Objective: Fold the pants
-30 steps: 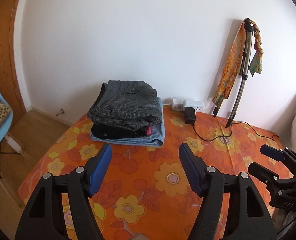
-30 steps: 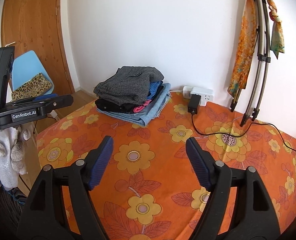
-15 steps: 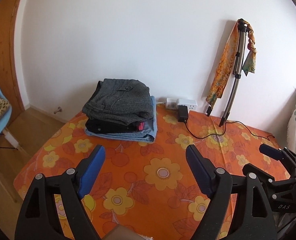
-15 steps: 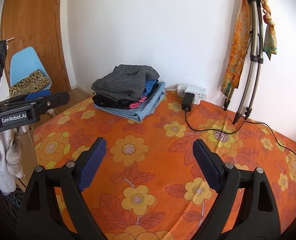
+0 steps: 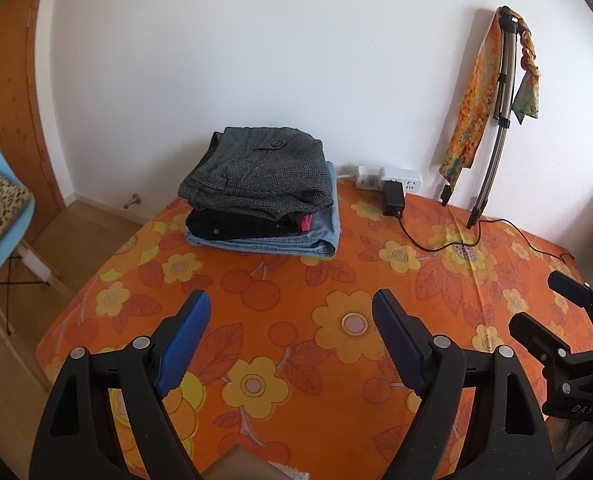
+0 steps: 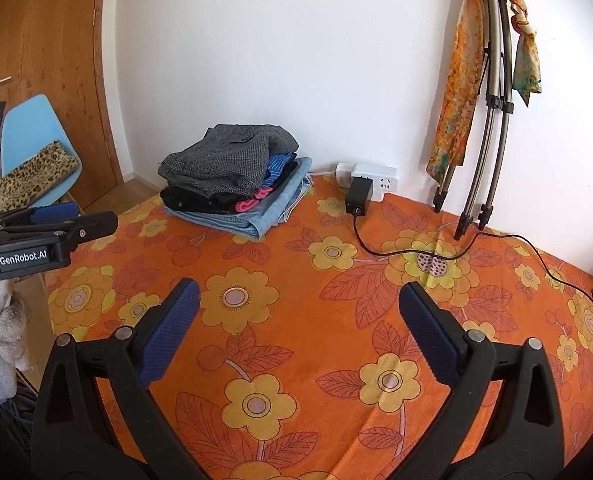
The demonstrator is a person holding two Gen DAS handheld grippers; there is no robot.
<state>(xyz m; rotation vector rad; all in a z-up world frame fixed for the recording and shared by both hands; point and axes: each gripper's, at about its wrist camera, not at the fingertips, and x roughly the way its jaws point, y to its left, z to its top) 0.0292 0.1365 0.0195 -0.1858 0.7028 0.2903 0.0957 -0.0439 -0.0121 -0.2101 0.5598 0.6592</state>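
A stack of folded pants (image 5: 256, 188) (image 6: 232, 176) lies at the far left of the table by the wall: grey checked pants on top, black ones below, blue jeans at the bottom. My left gripper (image 5: 290, 300) hovers open over the flowered orange tablecloth (image 5: 336, 264), well short of the stack, with nothing between its blue pads. My right gripper (image 6: 298, 286) is also over the cloth, its jaws opening wide and nothing between them. Each gripper shows at the edge of the other's view: right gripper (image 5: 536, 300), left gripper (image 6: 56, 216).
A white power strip (image 6: 370, 178) with a black adapter (image 6: 358, 196) and its cable (image 6: 496, 238) lies by the wall. A folded tripod (image 6: 492, 120) with an orange scarf leans at the back right. A blue chair (image 6: 28, 136) and a wooden door (image 6: 44, 40) stand to the left.
Both grippers' jaws have spread wider apart. The left gripper has sunk a little, and the stack now sits slightly higher in its view.
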